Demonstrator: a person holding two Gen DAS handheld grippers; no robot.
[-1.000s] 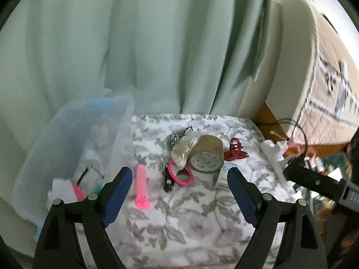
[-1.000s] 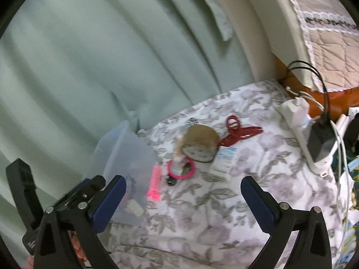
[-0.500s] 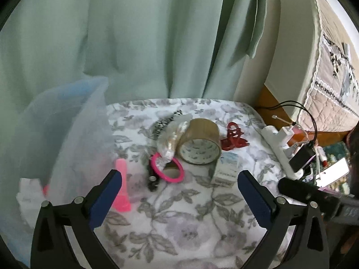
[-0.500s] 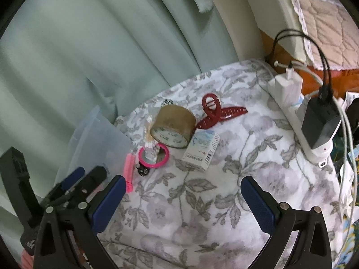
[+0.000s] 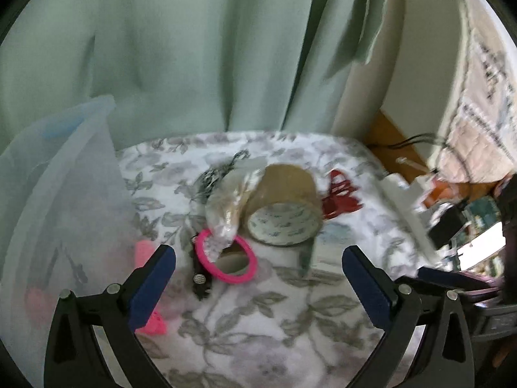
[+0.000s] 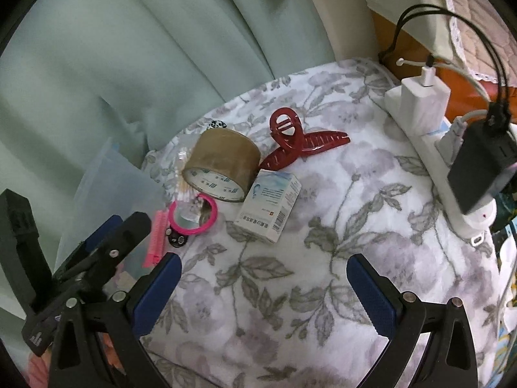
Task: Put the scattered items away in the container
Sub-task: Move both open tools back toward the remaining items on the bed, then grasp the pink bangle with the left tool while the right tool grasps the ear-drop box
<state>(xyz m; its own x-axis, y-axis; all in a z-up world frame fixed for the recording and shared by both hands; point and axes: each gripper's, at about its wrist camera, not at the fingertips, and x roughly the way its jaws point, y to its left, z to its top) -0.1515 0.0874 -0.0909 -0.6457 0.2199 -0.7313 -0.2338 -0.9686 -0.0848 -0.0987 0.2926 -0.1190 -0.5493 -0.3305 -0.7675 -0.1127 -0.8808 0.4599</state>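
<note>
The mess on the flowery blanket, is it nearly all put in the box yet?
Not nearly. The clear container already holds a few blurry things. Both grippers, left and right, are open and empty. Still on the blanket: the tape roll, red hair claw, small white box, pink mirror and pink comb.

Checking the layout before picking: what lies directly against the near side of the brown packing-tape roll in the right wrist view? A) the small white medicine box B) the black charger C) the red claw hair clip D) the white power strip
A: the small white medicine box rests against the brown packing-tape roll, nearer the camera.
</note>
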